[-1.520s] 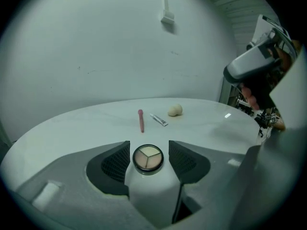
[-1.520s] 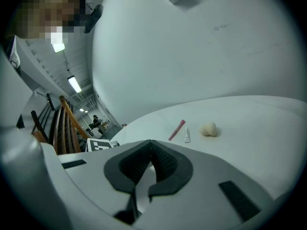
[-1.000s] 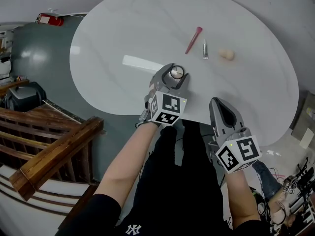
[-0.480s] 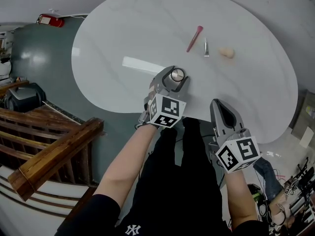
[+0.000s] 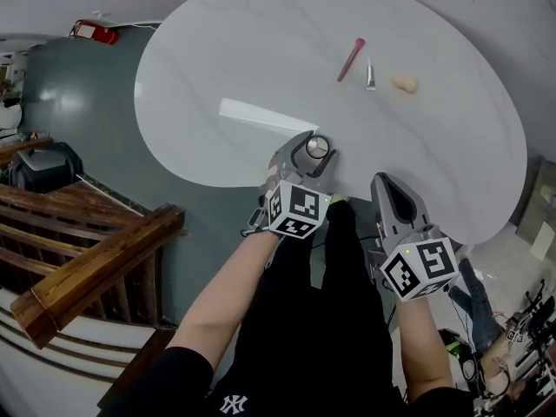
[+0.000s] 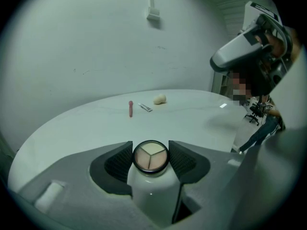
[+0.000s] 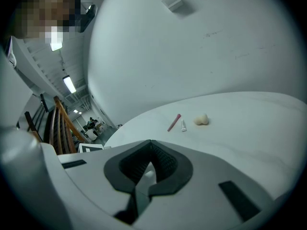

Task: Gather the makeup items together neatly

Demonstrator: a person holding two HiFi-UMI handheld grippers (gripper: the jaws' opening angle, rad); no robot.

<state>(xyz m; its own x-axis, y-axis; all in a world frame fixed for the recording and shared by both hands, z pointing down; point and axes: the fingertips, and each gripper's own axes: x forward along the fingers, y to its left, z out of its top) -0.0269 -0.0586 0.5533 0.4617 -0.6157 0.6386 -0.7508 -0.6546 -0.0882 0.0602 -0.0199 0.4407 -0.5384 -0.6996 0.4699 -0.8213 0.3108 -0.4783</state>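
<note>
Carrying round three-shade compact [image 6: 150, 156] clamped in left gripper [image 5: 308, 150] jaws, at near desk [image 5: 261, 50] edge. Well apart from pink stick [image 5: 351, 59], small tube [image 5: 370, 74] and beige sponge [image 5: 404, 83]. Right gripper [image 7: 150, 150] jaws closed tight, nothing between. Next, probably: bring compact beside that row, set flat, release.

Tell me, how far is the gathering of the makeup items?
Done: the pink stick, small silver tube and beige sponge lie close together. In hand: the left claw grips the round three-shade compact. Left: setting it beside them. The right claw is shut, empty.
</note>
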